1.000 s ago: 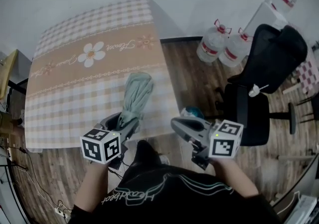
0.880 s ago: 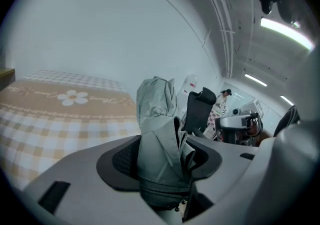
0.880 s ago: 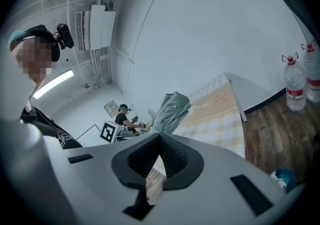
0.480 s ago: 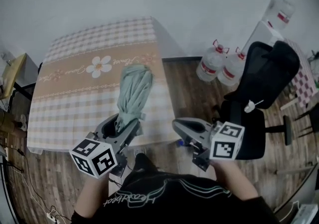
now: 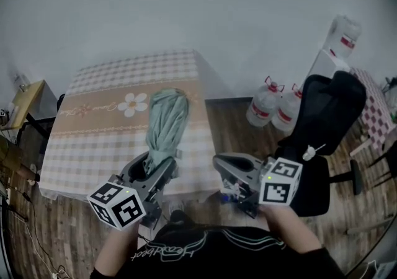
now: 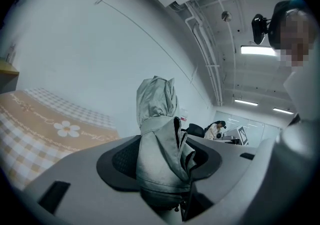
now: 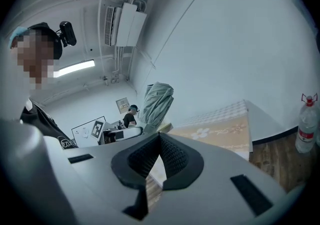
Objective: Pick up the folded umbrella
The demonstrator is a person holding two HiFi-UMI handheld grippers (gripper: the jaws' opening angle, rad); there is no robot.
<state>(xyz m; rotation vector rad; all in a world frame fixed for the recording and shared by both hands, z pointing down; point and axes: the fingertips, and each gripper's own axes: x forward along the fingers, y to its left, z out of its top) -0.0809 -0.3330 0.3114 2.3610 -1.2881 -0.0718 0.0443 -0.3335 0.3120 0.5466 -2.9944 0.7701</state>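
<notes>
1. The folded umbrella (image 5: 166, 119) has lifted off the checked surface (image 5: 87, 147) and now angles above it; the pick-up looks essentially done.
2. The left gripper (image 5: 158, 162) has its jaws clamped wide on the umbrella's lower end; the right gripper (image 5: 218, 161) has its jaws together, empty.

Open tabletop ahead, clutter to your right.
The table (image 5: 93, 141) at 11 o'clock is open apart from the umbrella (image 5: 165, 119) jutting over it at 12; a strip of floor (image 5: 229, 123) runs between it and the office chair (image 5: 329, 116) at 2 o'clock, water bottles (image 5: 265, 105) blocking its far end at 1 o'clock.
</notes>
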